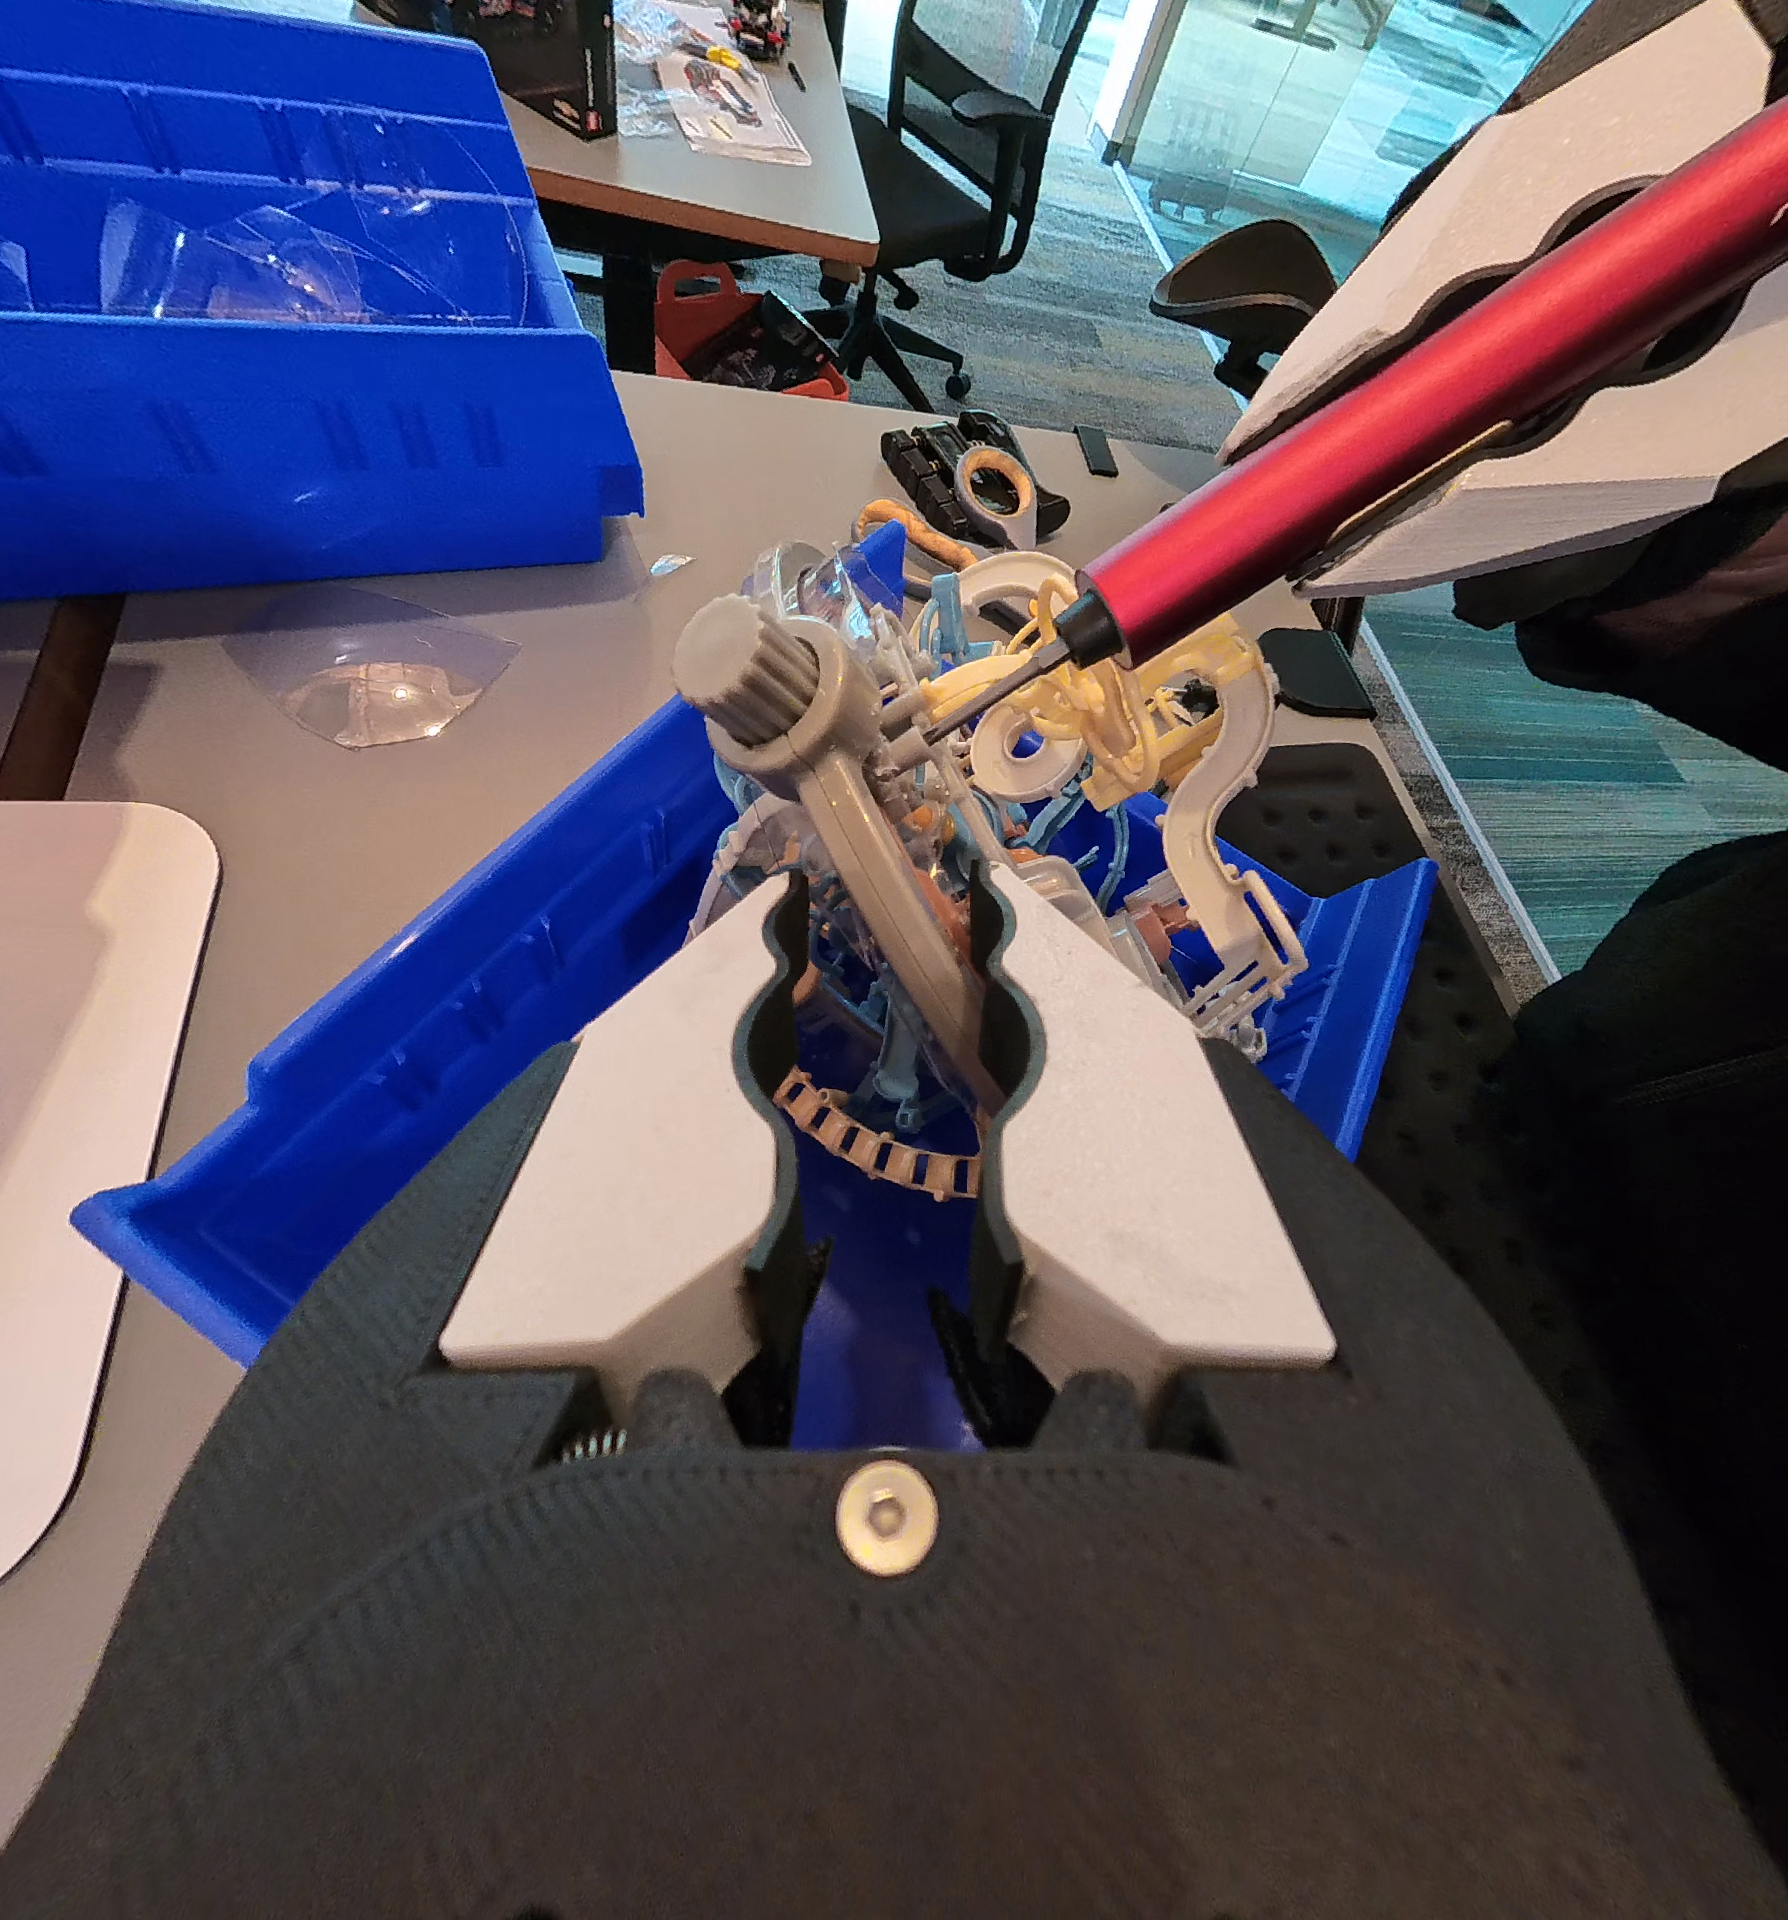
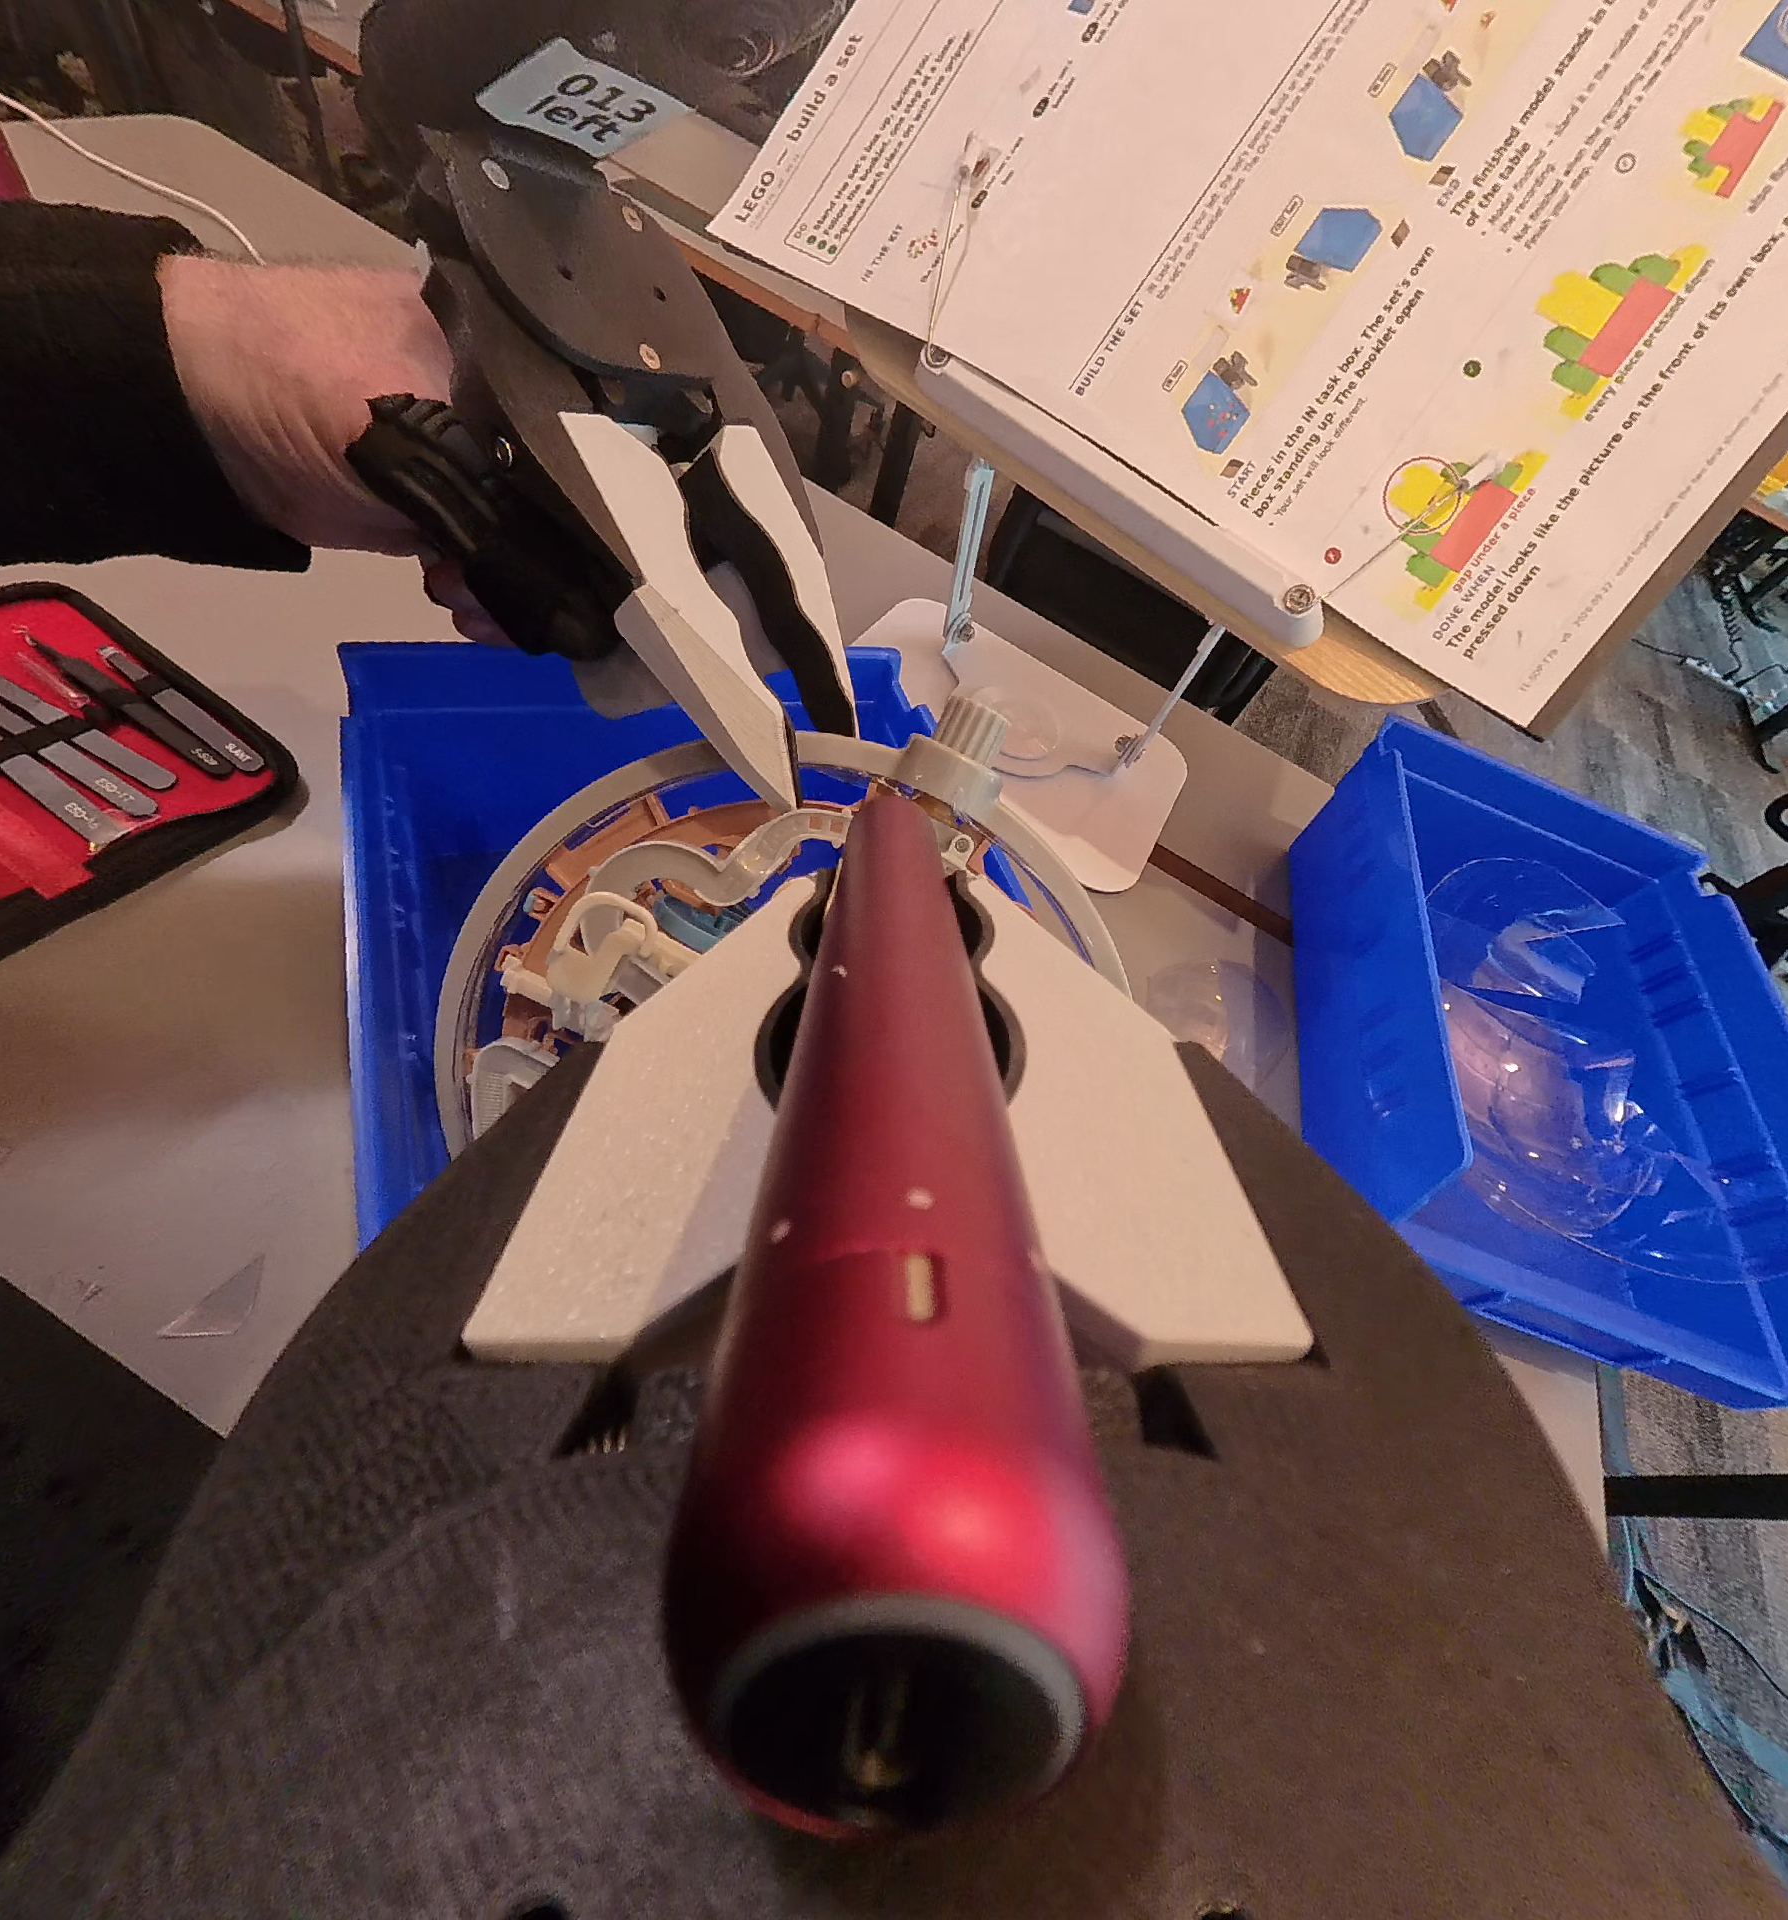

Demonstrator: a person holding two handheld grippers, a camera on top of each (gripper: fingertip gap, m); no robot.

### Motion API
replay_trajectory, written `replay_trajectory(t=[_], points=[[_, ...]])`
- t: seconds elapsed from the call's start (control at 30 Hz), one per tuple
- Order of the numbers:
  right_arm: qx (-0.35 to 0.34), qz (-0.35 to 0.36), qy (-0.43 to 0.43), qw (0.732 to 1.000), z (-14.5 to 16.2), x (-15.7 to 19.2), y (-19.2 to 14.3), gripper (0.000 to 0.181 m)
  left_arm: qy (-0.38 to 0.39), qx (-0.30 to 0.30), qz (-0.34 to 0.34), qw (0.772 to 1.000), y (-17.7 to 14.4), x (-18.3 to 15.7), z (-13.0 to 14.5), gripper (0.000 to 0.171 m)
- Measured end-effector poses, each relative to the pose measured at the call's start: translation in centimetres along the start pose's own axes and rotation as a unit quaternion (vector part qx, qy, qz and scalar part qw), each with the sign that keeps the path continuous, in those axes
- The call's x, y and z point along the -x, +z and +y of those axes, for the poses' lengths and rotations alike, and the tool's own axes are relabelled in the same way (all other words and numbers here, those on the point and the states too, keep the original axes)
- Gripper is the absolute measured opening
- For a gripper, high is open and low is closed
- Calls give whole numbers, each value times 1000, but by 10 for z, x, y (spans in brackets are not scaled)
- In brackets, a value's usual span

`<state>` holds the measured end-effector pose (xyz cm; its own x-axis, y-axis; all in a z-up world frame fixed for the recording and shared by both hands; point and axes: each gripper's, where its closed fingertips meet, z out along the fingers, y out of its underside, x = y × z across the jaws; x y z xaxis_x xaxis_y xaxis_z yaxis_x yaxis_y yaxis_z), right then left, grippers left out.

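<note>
Both grippers work over the blue bin (image 1: 433,997).
Left gripper (image 1: 885,914) clamps the model's grey ring (image 1: 869,873); right gripper (image 2: 895,883) pinches a red screwdriver (image 2: 879,1195), tip at the hub.

The left tongs (image 1: 885,914) are closed on the flat grey ring (image 1: 869,883) of a plastic model (image 1: 973,748), gripping it near a ribbed grey knob (image 1: 739,665) at the ring's 12 o'clock. The model, a tangle of cream, pale blue and tan parts, stands tilted in a blue bin (image 1: 474,997) on the worktop. The right tongs (image 2: 895,914) clamp a red metal screwdriver (image 2: 890,1195); its dark bit (image 1: 957,701) touches the model just beside the knob, coming in from about 2 o'clock in the left wrist view.
</note>
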<state>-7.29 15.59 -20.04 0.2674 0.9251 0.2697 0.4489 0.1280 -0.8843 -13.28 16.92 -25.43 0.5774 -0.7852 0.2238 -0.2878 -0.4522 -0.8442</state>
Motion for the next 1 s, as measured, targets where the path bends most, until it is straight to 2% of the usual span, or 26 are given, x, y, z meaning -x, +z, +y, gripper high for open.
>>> replay_trajectory(t=[0.1, 0.17, 1.0], points=[[0, 5, -4, 1000, 0, 0, 0, 20, 0, -3, -4, 1000, 1, 0, 0, 28], [3, 11, -12, 1000, 1, 1, 2, 20, 3, -13, -9, 1000, -1, 0, -4, 20], [-18, -6, 50, 999, 1, 0, -2, 20, 7, -4, -7, 1000, 2, -2, -4, 21]])
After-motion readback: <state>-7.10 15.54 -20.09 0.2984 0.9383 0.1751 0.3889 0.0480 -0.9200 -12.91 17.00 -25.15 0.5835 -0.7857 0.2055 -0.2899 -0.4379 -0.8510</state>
